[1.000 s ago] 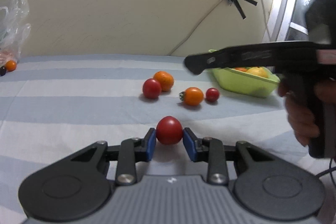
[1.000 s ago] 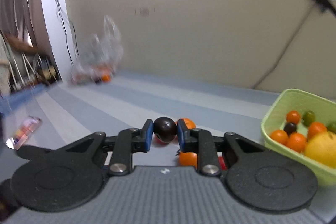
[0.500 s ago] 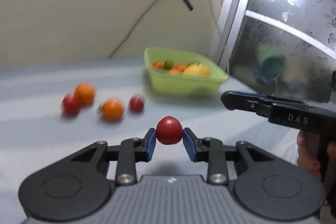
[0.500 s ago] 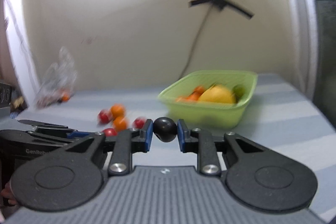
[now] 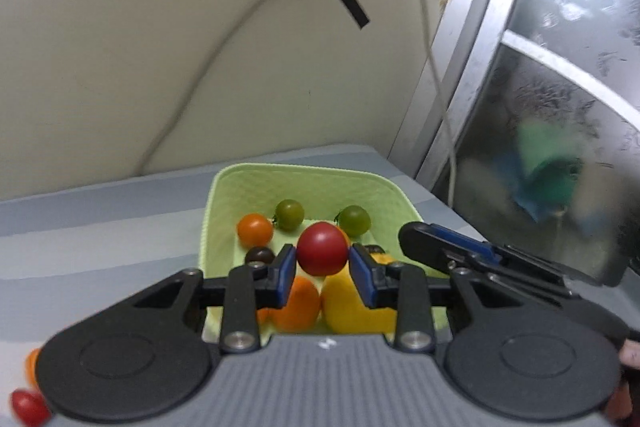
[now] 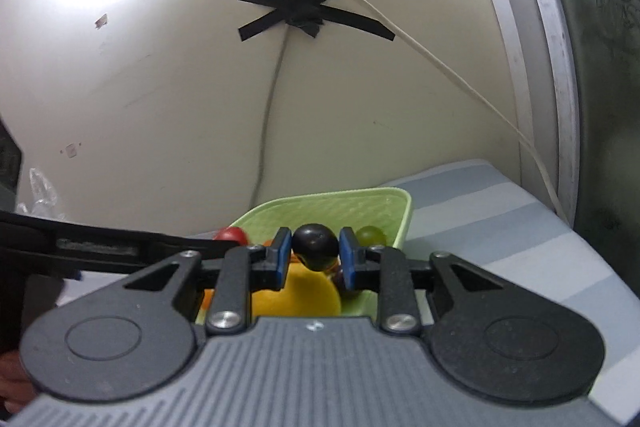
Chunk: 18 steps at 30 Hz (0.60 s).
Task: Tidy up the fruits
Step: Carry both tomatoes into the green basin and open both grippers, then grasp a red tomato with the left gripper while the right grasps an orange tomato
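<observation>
While poised over the green basket point(image 5: 216, 211), left gripper point(image 5: 322, 269) pinching a red tomato point(image 5: 322, 253) between blue pads, above fruit inside. From the right wrist: right gripper point(image 6: 315, 259) clamped on a dark tomato point(image 6: 315, 245), level above the basket's point(image 6: 360, 205) near end.

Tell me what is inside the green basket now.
The green basket holds two green tomatoes, an orange tomato, a dark one, and a yellow fruit. The grippers cover its near part, so more may be hidden.
</observation>
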### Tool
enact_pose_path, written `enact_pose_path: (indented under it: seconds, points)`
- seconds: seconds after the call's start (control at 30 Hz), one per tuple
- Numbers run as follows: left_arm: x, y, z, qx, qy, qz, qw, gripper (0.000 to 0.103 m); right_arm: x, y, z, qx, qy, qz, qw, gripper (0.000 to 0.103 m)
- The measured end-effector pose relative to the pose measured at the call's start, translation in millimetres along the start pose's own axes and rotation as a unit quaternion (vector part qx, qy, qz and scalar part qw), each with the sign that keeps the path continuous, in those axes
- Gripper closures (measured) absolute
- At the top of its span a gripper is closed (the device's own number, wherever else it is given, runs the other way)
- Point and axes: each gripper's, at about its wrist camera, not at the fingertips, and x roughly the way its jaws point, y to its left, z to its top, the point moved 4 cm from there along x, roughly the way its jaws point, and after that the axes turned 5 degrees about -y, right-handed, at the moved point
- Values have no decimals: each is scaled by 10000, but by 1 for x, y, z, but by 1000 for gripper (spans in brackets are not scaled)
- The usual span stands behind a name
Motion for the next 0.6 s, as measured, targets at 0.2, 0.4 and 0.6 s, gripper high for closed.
enact_pose_path:
  seconds: [0.2,0.4,0.6]
  points:
    - [18,-2,5,-104,-29,55,9999,66,-17,-11,1,-2,-434,-45,9990,51]
    - [-53,19,3,-316,-566,35,9979,66,-33,-9,2,-62,-669,-42,9977,51]
    - [-155,74,-33,-525,-1071,783,9898,62,-53,12,4,-112,-898,523,9945,52]
